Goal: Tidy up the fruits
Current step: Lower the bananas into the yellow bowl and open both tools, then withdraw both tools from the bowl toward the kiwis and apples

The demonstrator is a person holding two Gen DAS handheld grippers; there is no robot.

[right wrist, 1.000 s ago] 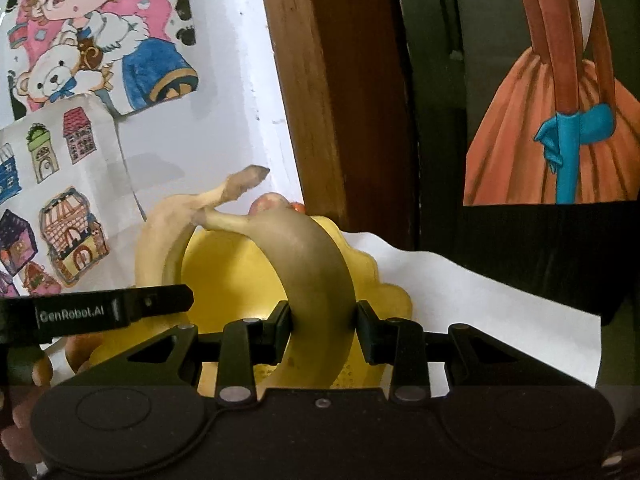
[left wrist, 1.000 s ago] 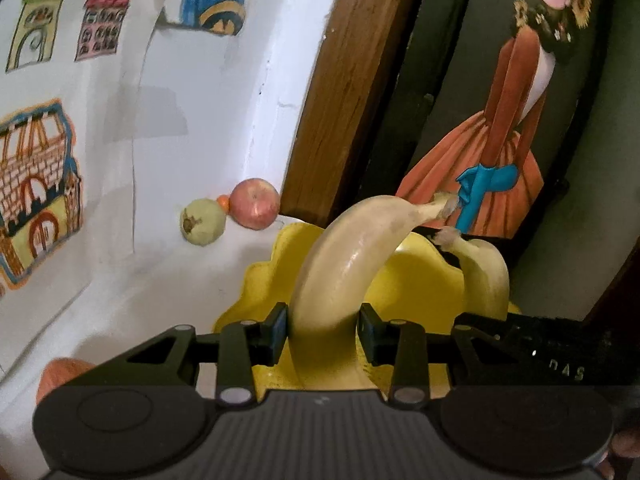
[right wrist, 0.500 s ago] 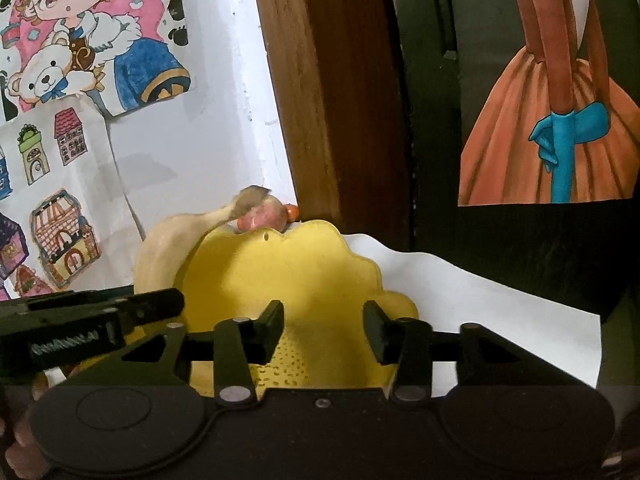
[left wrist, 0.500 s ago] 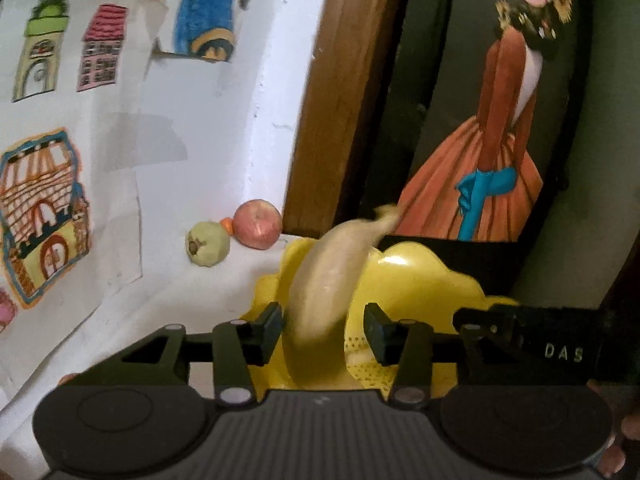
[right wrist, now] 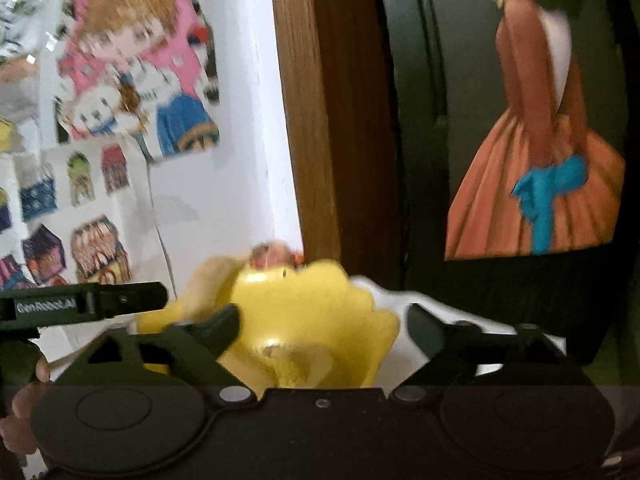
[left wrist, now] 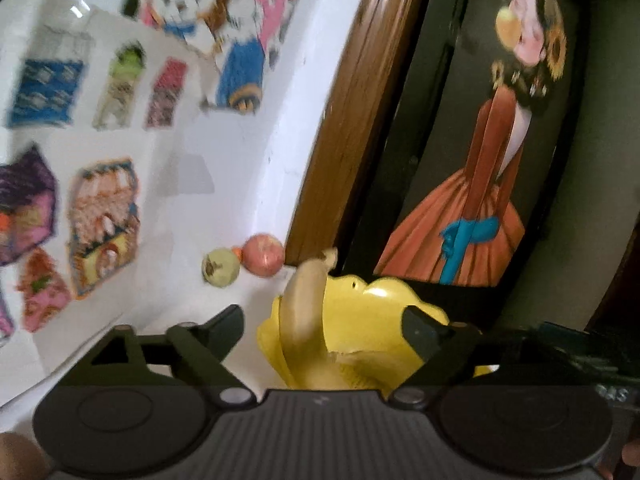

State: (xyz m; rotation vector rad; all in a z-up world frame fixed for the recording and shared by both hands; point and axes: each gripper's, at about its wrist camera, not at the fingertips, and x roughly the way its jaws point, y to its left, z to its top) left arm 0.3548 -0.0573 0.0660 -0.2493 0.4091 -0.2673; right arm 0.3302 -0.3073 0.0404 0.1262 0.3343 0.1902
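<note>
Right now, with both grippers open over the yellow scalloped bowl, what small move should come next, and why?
Probably swing the left gripper toward the red apple and pale green fruit by the wall. Both lie outside the yellow scalloped bowl, where a banana already rests, and the jaws stand wide and empty.

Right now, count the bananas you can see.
1: a banana leaning on the left rim of the yellow bowl. A second may lie hidden low inside, behind the gripper body.
</note>
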